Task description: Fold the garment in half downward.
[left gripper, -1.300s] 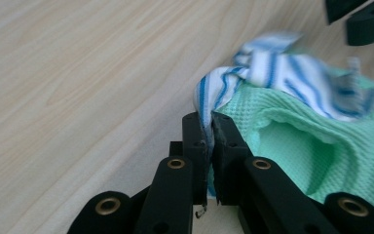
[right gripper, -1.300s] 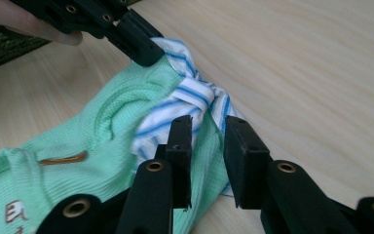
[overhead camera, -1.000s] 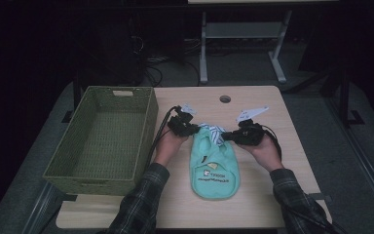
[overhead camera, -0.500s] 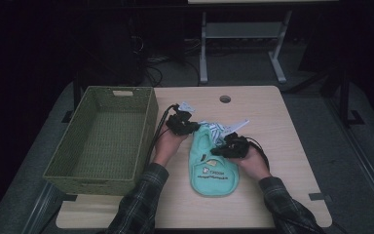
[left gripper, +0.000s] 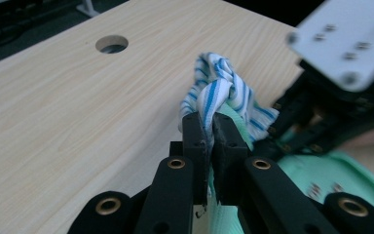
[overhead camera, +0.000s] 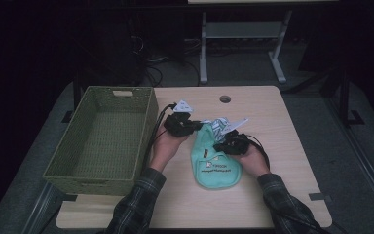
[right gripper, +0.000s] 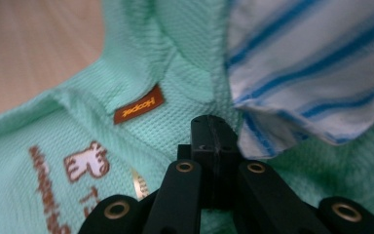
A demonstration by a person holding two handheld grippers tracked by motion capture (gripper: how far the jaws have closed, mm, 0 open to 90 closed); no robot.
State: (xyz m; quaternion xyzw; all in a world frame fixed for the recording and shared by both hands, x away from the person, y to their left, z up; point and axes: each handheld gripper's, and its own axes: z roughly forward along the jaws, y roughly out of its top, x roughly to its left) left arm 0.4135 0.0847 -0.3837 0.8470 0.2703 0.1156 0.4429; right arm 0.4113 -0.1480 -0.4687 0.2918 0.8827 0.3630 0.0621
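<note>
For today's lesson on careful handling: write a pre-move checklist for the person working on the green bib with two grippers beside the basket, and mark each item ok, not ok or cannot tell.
1. Left gripper has a firm hold: ok, its jaws are shut on the striped cloth at the bib's upper end.
2. Right gripper holds fabric: cannot tell; its jaws are shut over the green bib, but no cloth shows between them.
3. Bib lies flat: not ok, its upper end is bunched.
4. Basket free to receive it: ok, nothing lies inside.
5. Basket within easy reach: ok, it stands just beside the left hand.
</note>
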